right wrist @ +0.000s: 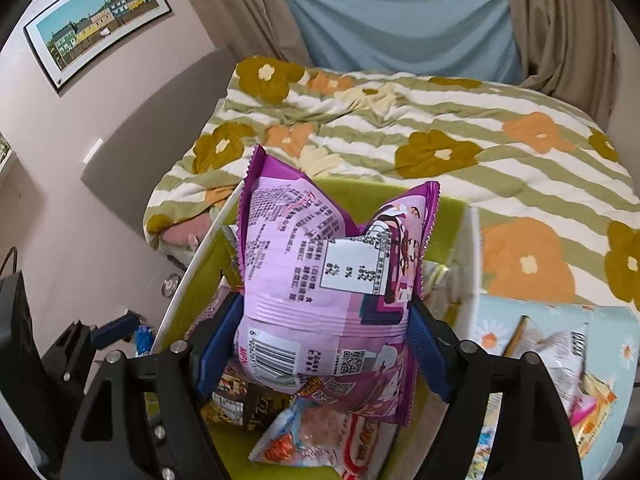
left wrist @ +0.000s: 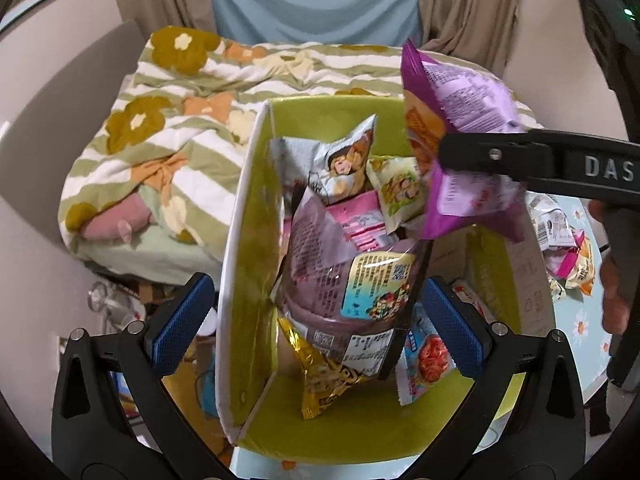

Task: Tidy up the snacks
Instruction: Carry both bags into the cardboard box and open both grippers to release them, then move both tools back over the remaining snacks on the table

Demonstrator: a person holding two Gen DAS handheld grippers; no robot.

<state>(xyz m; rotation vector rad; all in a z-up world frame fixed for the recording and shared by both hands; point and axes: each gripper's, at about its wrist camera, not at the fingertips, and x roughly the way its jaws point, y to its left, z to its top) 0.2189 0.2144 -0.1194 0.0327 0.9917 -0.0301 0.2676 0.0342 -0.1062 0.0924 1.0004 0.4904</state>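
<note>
Two grippers work over a lime-green storage bin (left wrist: 256, 184), already well filled with snack packets. Right gripper (right wrist: 326, 344) pinches a purple snack bag (right wrist: 320, 280) across its middle, both blue pads pressing the bag's sides; bag hangs above the bin's right half, not yet inside. Left gripper (left wrist: 316, 320) stands spread wide, nothing between its pads, low over the bin, flanking a tall mauve pouch (left wrist: 320, 264) that stands upright among the packets.

Inside the bin: a gold foil packet (left wrist: 320, 376) near the front, a red-and-white wrapper (left wrist: 428, 364) beside it, a silver packet (left wrist: 344, 160) toward the back. More loose snacks (left wrist: 568, 248) wait on the daisy-print table (left wrist: 580, 328) at right. Flowered duvet (right wrist: 440, 140) on the bed behind.

Risks, as judged: the bin is crowded, so a release from this height could leave the purple bag perched on top and sliding out. Puffed bag could squirt from the pads. Left gripper sits close to the pouch; a nudge might topple it.
</note>
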